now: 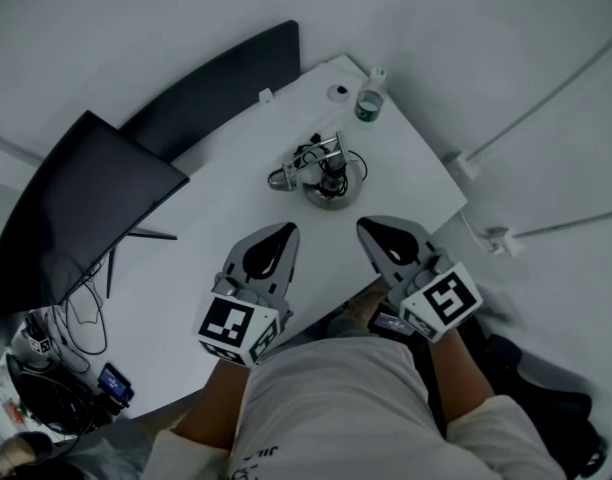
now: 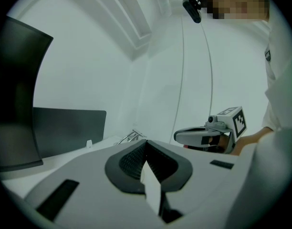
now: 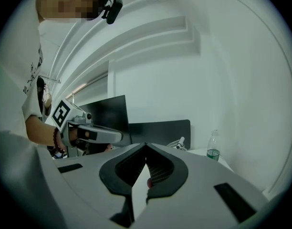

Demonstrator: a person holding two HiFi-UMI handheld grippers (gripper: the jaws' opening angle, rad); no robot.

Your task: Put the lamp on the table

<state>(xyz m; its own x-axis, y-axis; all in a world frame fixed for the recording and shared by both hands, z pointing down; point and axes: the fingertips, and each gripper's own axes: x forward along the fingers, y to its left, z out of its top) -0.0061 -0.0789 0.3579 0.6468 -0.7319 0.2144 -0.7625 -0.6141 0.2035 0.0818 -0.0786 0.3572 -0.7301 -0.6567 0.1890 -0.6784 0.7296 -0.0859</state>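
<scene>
Head view shows the lamp [image 1: 326, 173] already on the white counter [image 1: 211, 233], in its middle toward the far side. It rests on its round metal base with the arm folded low and the cord bunched against it. Folded that way it sits squat and looks unlikely to tip. Nothing touches it, so by my reading the placing itself is done.

Both tongs hang on the near side of the lamp, close to the person's lap and well apart from it. The left tongs [image 1: 282, 231] and the right tongs [image 1: 372, 227] point toward the lamp from either side, as if it had been handled from two sides. In the left gripper view the jaws meet at their tips with nothing between them. The right gripper view shows its pair closed and empty as well, so neither tool carries anything, which suits a lamp that stands alone.

Farther out, a water bottle [image 1: 370, 96] stands upright at the far corner, clear of the lamp. A dark monitor [image 1: 81, 208] occupies the left end. Behind the counter runs a dark panel [image 1: 221, 88], so the middle is the free spot for the lamp.
</scene>
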